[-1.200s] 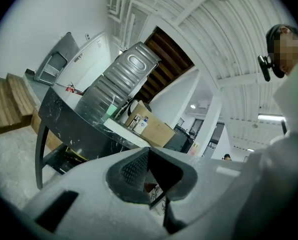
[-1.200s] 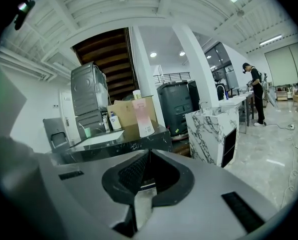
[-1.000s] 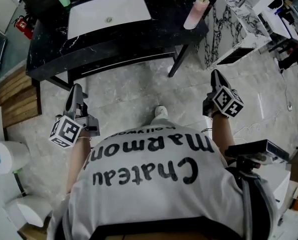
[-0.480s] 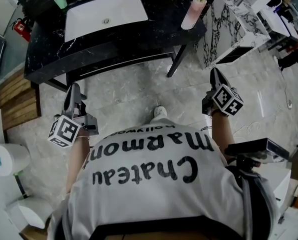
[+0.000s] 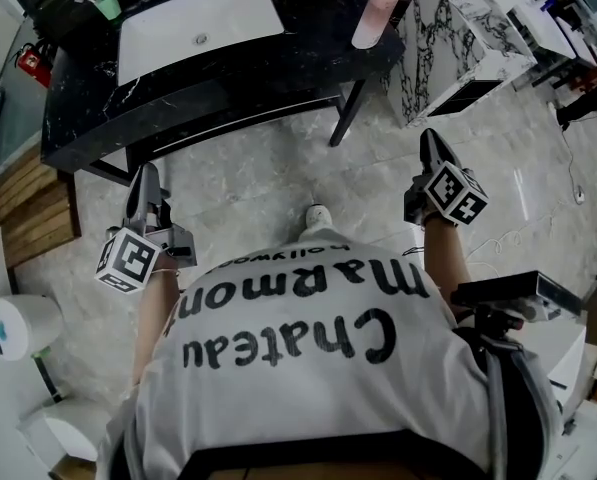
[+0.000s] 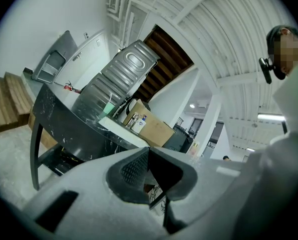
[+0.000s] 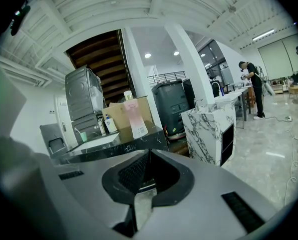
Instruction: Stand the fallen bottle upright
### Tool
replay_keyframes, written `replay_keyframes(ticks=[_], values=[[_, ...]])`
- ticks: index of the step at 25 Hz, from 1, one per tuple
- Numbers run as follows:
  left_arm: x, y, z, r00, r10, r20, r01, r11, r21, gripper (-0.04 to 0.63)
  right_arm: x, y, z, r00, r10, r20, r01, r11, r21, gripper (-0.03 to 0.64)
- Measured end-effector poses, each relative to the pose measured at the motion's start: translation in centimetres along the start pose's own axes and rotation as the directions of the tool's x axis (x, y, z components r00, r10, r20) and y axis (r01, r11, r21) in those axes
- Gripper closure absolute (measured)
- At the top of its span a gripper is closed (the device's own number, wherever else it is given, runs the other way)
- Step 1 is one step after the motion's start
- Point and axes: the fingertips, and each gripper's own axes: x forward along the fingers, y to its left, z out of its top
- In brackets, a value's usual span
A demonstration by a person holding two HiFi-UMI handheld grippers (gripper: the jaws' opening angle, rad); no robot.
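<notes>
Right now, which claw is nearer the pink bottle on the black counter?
Right. The right claw sits below the pink bottle, slightly to its right; the left claw is far down to its left, before the counter's other end.

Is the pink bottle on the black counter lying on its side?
No, the pink bottle stands upright on the black counter, with its pump at the top.

Pink bottle (image 5: 370,13), black counter (image 5: 308,58) farther up-left
</notes>
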Motion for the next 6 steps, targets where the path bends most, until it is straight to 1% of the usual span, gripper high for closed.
replay_keyframes(ticks=[6], values=[[0.35,-0.39,-0.12,1.0,-0.01,-0.005,0.01,1.0,-0.001,0.581,-0.21,-0.29,0.15,1.0,-0.003,0.004,0.003,1.0,0.0,0.6]])
